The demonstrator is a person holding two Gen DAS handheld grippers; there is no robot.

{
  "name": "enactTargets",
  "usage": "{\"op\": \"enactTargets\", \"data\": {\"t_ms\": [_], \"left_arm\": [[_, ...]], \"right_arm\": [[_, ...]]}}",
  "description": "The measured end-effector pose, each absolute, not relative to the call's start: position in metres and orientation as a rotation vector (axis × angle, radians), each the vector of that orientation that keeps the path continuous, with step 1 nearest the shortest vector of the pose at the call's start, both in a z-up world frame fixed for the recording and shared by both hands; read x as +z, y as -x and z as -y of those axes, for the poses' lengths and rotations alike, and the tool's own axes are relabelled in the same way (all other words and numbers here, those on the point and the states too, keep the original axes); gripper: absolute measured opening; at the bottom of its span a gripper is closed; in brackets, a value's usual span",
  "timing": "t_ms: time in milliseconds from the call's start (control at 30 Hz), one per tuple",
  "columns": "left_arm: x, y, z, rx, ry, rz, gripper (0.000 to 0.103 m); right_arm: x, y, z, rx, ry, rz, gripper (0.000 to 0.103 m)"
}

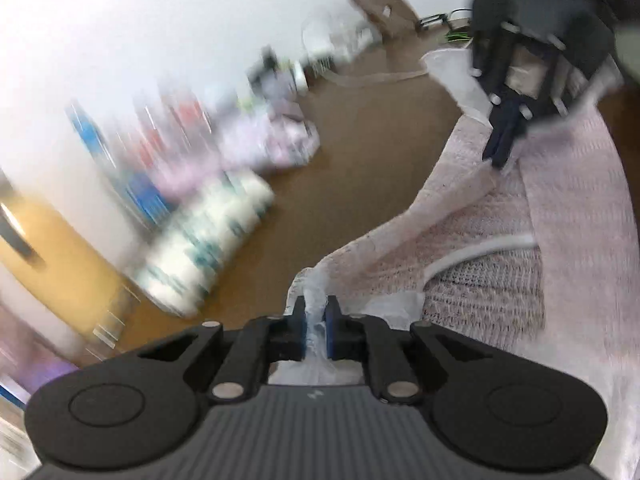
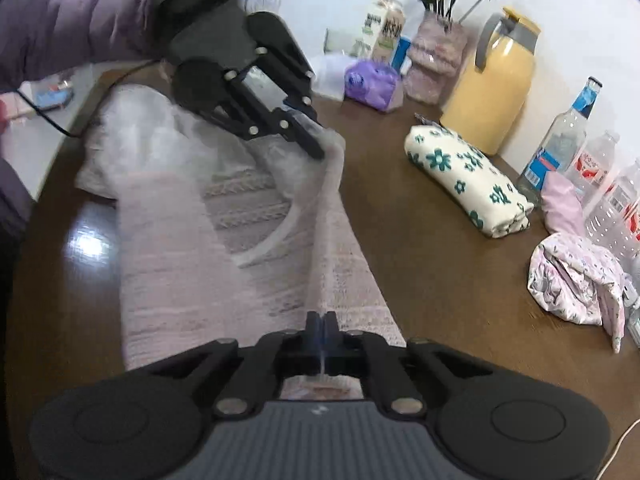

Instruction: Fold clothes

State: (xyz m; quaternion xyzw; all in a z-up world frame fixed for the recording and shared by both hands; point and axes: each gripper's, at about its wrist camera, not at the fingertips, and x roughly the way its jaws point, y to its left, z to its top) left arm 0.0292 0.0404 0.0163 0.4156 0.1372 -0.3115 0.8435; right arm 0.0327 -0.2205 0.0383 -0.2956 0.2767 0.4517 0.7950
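Both pairs of jaws are pinched tight on the pale pink knitted garment, which lies lengthwise on the brown table. One edge is drawn taut between the right gripper at the near end and the left gripper at the far end (thin white fabric bunches between its pads). A purple sleeve reaches in behind the left gripper. Beside the garment sit a folded floral cloth, a yellow jug and bottles whose labels are unreadable. Motion blur smears the left wrist view.
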Motion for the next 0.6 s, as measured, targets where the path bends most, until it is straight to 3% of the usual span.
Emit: {"op": "enactTargets", "data": {"t_ms": [100,233,300,333,367,467,533,600], "left_arm": [[-0.006,0.007,-0.042,-0.585,-1.018,-0.156,0.008],[-0.014,0.012,-0.051,-0.597,-1.043,-0.264,0.010],[0.003,0.013,-0.060,-0.615,-1.012,-0.291,0.018],[0.016,0.013,-0.067,-0.624,-0.967,-0.300,0.028],[0.031,0.011,-0.075,-0.632,-0.912,-0.308,0.047],[0.067,-0.007,-0.104,-0.706,-0.699,-0.454,0.090],[0.065,-0.032,-0.106,-0.688,-0.646,-0.544,0.099],[0.047,-0.053,-0.105,-0.679,-0.627,-0.637,0.097]], "right_arm": [[0.043,-0.021,0.229,0.984,0.662,-0.588,0.000],[0.032,-0.014,0.221,0.969,0.745,-0.615,0.001],[0.030,-0.013,0.218,0.968,0.760,-0.618,0.001],[0.030,-0.012,0.217,0.968,0.767,-0.620,0.002],[0.029,-0.011,0.215,0.967,0.774,-0.622,0.002],[0.027,-0.010,0.211,0.966,0.796,-0.628,0.002],[0.028,-0.011,0.210,0.963,0.787,-0.639,0.002],[0.027,-0.011,0.210,0.959,0.784,-0.644,0.002]]}}
